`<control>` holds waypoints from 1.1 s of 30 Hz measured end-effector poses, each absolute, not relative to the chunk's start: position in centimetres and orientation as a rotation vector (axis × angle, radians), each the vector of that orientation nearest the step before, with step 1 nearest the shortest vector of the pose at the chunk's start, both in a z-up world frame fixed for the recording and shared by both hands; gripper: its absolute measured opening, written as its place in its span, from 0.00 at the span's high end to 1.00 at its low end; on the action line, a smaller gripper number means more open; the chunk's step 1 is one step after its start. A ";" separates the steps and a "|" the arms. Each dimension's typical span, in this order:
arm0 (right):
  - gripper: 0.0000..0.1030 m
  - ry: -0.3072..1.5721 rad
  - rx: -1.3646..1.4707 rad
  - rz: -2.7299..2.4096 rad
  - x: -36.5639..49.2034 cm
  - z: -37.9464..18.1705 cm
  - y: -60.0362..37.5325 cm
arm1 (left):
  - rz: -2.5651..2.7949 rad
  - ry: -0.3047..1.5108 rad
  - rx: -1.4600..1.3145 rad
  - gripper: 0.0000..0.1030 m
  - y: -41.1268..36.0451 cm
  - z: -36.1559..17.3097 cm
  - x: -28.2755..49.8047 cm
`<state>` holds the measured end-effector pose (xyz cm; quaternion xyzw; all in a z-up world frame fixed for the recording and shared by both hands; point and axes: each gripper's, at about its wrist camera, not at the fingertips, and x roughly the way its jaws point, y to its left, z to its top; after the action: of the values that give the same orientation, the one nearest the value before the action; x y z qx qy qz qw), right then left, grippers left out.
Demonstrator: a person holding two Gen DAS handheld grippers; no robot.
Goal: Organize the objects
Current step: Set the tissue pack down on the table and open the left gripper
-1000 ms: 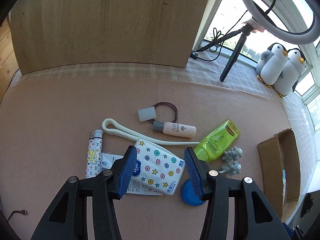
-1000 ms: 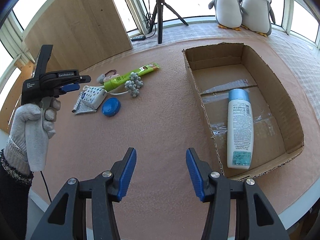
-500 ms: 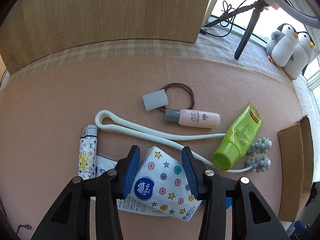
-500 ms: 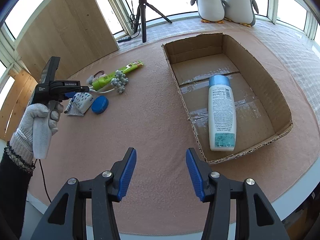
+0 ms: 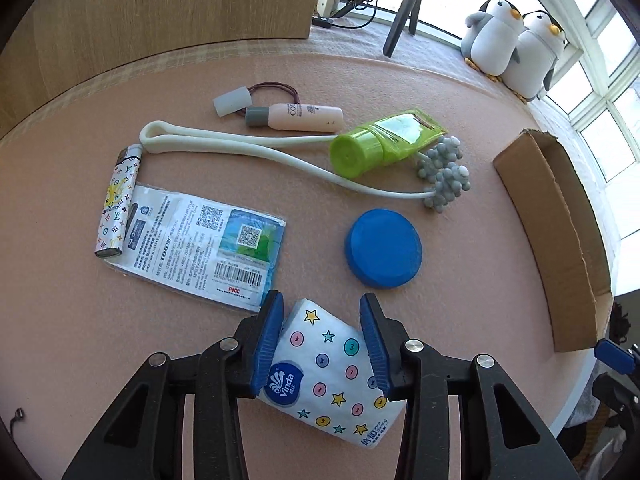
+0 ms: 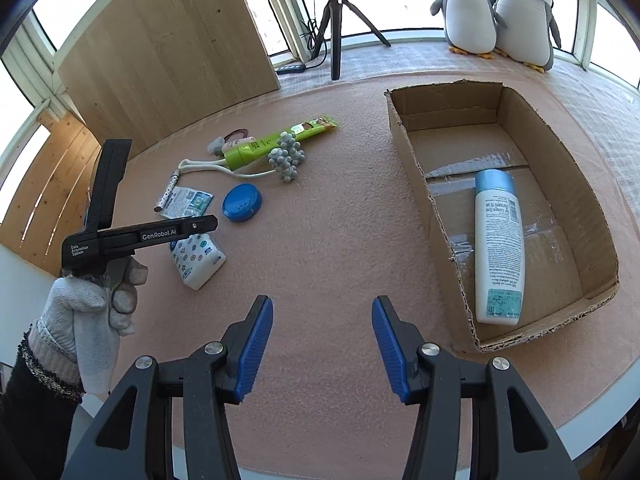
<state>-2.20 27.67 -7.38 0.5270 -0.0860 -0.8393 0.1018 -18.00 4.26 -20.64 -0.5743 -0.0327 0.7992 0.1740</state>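
Observation:
My left gripper [image 5: 322, 312] is shut on a white tissue pack [image 5: 332, 372] printed with stars and dots, held just above the pink mat. The right wrist view shows the same tissue pack [image 6: 198, 258] hanging under the left gripper [image 6: 200, 226], which a gloved hand [image 6: 96, 304] holds. On the mat lie a flat printed packet [image 5: 200, 244], a patterned lighter [image 5: 118, 204], a blue round tin [image 5: 383, 254], a green tube [image 5: 380, 144], a pink bottle [image 5: 298, 117] and a white massager [image 5: 280, 152]. My right gripper [image 6: 322, 330] stands open with nothing in it, left of the cardboard box [image 6: 408, 152].
A white bottle with a blue cap [image 6: 498, 244] lies inside the box. Two plush penguins [image 6: 496, 12] and a tripod [image 6: 338, 28] stand on the window ledge behind. A wooden board [image 6: 168, 52] leans at the back left. The table's front edge [image 6: 592, 444] runs close by.
My left gripper closed on the tissue pack and lifted it back off the printed packet, which now lies uncovered. The right gripper stayed open and shifted a little.

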 end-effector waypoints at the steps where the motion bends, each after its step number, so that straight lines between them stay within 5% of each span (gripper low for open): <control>1: 0.54 -0.252 1.556 -2.474 -2.3 -7.4 27.5 | 2.233 -0.099 -1.621 0.58 4.6 -20.8 -17.4; 12: 0.54 -0.183 1.570 -2.351 -4.5 -8.8 24.5 | 2.320 -0.228 -1.544 0.44 1.6 -18.1 -11.2; 23: 0.54 -0.160 1.605 -2.156 -8.1 -11.2 19.4 | 2.225 -0.312 -1.546 0.60 2.0 -19.5 -8.9; 33: 0.54 -0.200 1.630 -2.119 -8.9 -12.1 18.8 | 2.254 -0.270 -1.534 0.60 1.6 -19.9 -11.3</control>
<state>-8.90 18.75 -12.05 0.5920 -0.0726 -0.7695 0.2281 -11.30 1.58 -19.92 -0.5485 -0.0966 0.8062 0.1996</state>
